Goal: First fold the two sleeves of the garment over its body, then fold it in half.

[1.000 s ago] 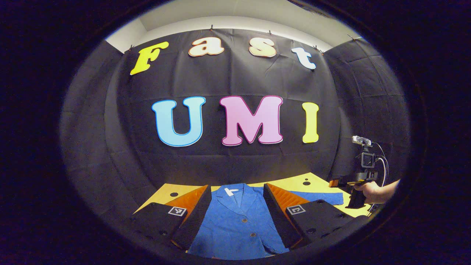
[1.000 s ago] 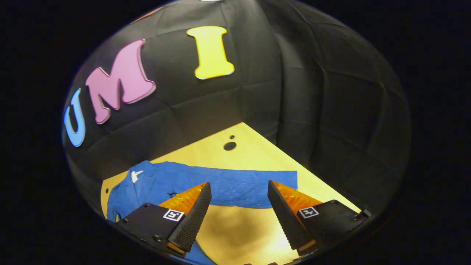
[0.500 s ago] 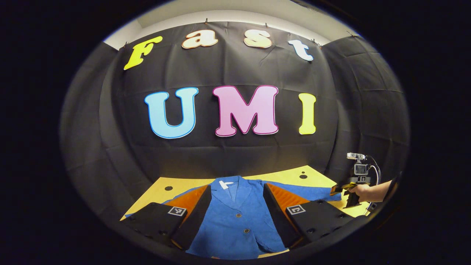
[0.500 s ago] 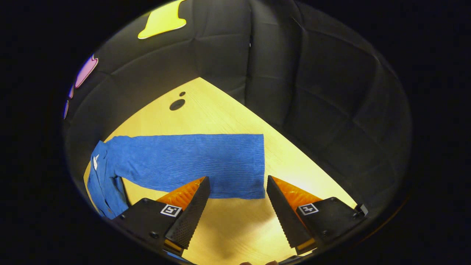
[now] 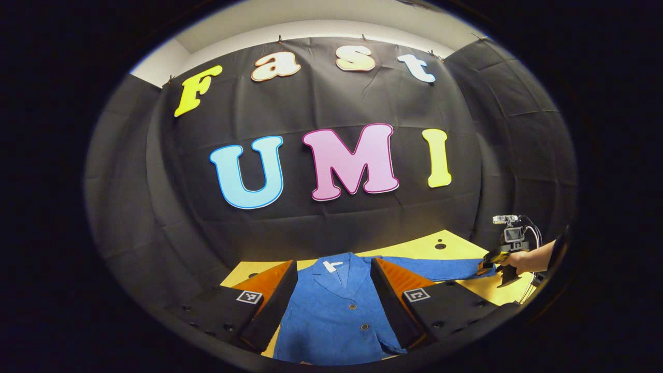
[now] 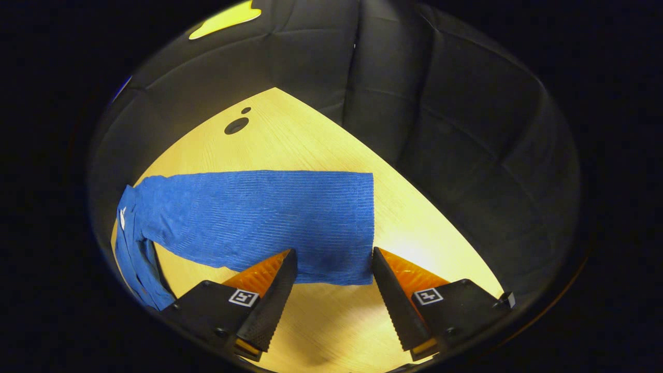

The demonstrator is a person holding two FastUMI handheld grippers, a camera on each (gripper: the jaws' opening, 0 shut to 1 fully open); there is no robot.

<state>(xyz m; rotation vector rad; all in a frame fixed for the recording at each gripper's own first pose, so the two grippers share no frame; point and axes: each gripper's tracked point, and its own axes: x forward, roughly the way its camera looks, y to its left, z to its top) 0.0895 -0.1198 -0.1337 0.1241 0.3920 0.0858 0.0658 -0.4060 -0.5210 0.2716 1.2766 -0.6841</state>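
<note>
1. Two grippers are at work over one blue jacket [image 5: 336, 316], which lies flat and face up on the yellow table [image 6: 414, 228], collar toward the back wall, low in the centre of the left gripper view.
2. In the right gripper view, the right gripper [image 6: 334, 282] has its jaws spread wide at the bottom of the frame, one finger on each side of the near corner of the cuff end of the right sleeve [image 6: 269, 223]. Whether the tips touch the cloth I cannot tell. Standing this way looks like readiness to pinch the cuff and carry it over the body.
3. That sleeve stretches straight across the middle of the frame, from the jacket at the left edge to a squared cuff right of centre, so the first fold is not yet made.
4. At lower centre of the left gripper view, the left gripper [image 5: 334, 298] hangs with jaws apart over the buttoned front, gripping nothing, seemingly waiting its turn.
5. At the far right of that view, a hand [image 5: 520, 261] holds the other tool by the sleeve end.
6. Smooth, wood-grained table top, with dark round holes [image 6: 236, 125] near the back; black cloth walls [image 6: 440, 103] close the booth.
</note>
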